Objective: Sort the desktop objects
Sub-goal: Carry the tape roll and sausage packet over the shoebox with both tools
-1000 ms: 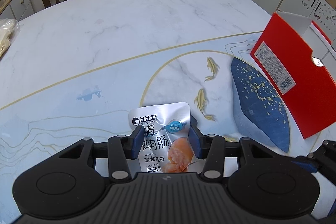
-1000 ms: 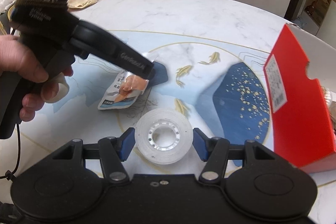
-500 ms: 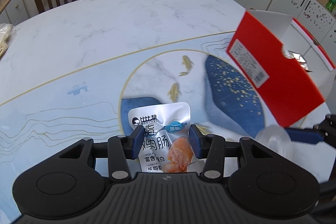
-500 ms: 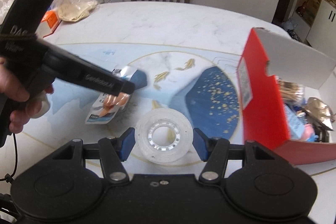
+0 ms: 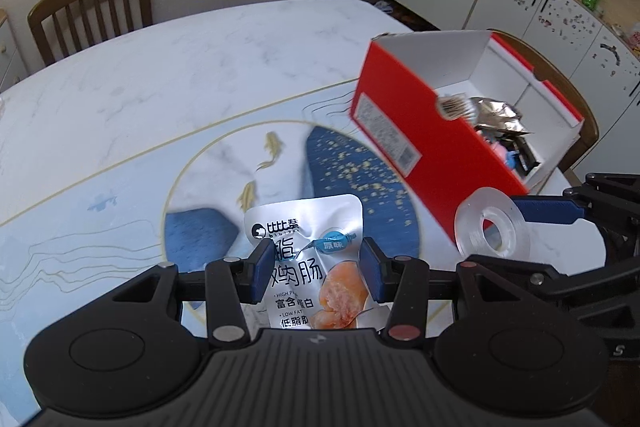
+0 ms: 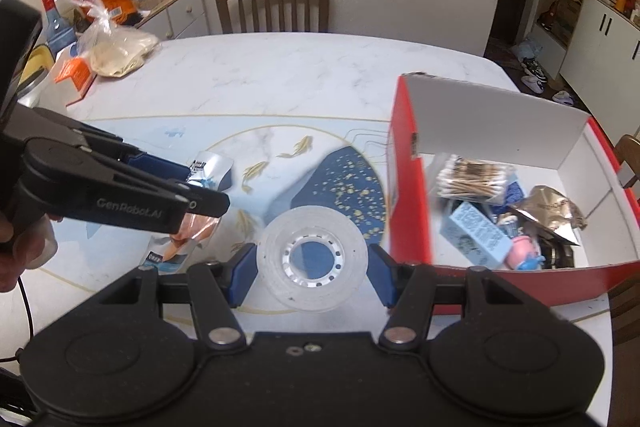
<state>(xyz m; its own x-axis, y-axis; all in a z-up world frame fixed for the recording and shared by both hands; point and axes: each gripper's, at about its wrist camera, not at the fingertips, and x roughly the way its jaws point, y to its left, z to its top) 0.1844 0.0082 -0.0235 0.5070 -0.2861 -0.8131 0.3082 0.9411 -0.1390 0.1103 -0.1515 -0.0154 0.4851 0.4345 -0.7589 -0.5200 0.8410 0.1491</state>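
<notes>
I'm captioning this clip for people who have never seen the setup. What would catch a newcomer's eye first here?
The bright red box at the table's right side stands open, cluttered with cotton swabs and small packets. Close to the cameras, the right gripper is clamped on a clear tape roll beside the box, and the left gripper is clamped on a silver snack pouch above the table's blue and gold fish pattern.
</notes>
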